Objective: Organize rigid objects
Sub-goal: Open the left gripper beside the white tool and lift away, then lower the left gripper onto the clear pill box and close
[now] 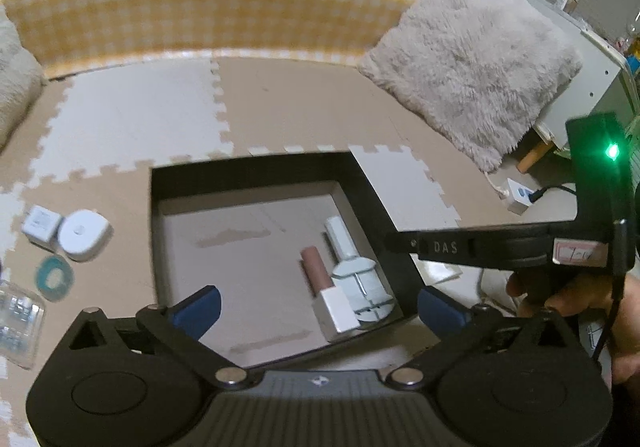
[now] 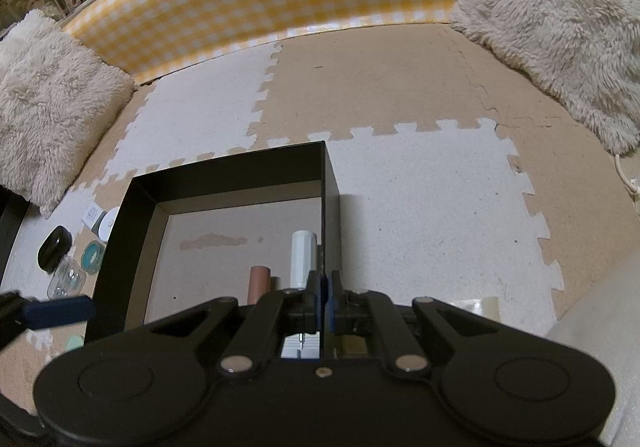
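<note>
A black open box (image 1: 256, 171) sits on the foam floor mat. Against its right wall lie a brown tube with a white cap (image 1: 320, 275) and a pale white tool (image 1: 360, 283). My left gripper (image 1: 318, 301) hovers over the box's near edge, jaws wide open and nothing between the blue fingers (image 1: 204, 305). My right gripper (image 2: 323, 287) is shut on the box's right wall (image 2: 330, 207); its arm (image 1: 500, 247) reaches in from the right in the left wrist view. Left of the box lie a white cube (image 1: 40, 225), a white rounded device (image 1: 84, 233), a teal ring (image 1: 54, 273) and a clear case (image 1: 16, 323).
A black pod (image 2: 54, 249) lies left of the box. Fluffy cushions (image 1: 472, 59) (image 2: 48, 103) flank a yellow checked bolster (image 1: 200, 3) at the back. A white plug with a cable (image 1: 520, 199) lies right of the box, by a grey cabinet (image 1: 592, 59).
</note>
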Demonstrator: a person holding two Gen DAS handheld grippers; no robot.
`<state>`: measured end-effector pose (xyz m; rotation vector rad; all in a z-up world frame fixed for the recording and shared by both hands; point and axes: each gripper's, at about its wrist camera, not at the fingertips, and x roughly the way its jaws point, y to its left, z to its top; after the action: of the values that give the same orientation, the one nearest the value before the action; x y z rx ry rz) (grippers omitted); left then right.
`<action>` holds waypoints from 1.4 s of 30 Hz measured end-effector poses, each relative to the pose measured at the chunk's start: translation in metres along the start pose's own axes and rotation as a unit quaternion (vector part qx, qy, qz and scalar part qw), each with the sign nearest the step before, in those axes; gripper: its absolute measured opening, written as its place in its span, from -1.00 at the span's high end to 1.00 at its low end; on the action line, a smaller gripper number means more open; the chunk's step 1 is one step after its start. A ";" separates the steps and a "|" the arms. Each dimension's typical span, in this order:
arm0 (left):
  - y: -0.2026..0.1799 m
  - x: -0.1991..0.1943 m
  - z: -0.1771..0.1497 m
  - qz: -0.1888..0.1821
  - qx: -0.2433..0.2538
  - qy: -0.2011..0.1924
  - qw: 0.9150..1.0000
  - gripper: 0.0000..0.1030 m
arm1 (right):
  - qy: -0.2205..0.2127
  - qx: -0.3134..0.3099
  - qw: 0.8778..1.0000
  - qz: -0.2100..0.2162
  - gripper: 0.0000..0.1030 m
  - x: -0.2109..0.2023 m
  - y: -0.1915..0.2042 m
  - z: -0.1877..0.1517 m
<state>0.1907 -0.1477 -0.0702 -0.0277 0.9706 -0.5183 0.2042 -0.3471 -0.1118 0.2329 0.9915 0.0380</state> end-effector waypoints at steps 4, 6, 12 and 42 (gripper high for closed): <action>0.009 -0.012 0.005 0.014 0.010 -0.009 1.000 -1.00 | 0.000 0.000 1.000 0.000 0.92 0.000 0.000 0.000; 0.016 -0.019 0.009 0.019 0.013 -0.018 1.000 -1.00 | 0.000 0.000 1.000 0.000 0.92 0.000 0.000 0.000; 0.049 -0.040 0.021 0.047 0.015 -0.058 0.997 -1.00 | 0.000 -0.002 1.000 0.000 0.92 0.000 0.001 0.000; 0.228 0.003 -0.023 0.142 0.030 0.098 0.985 -1.00 | 0.000 -0.012 1.000 -0.002 0.92 0.000 0.000 0.000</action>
<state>0.2673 0.0561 -0.1430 0.2177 1.1289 -0.2900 0.2043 -0.3476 -0.1112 0.2096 0.9904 0.0457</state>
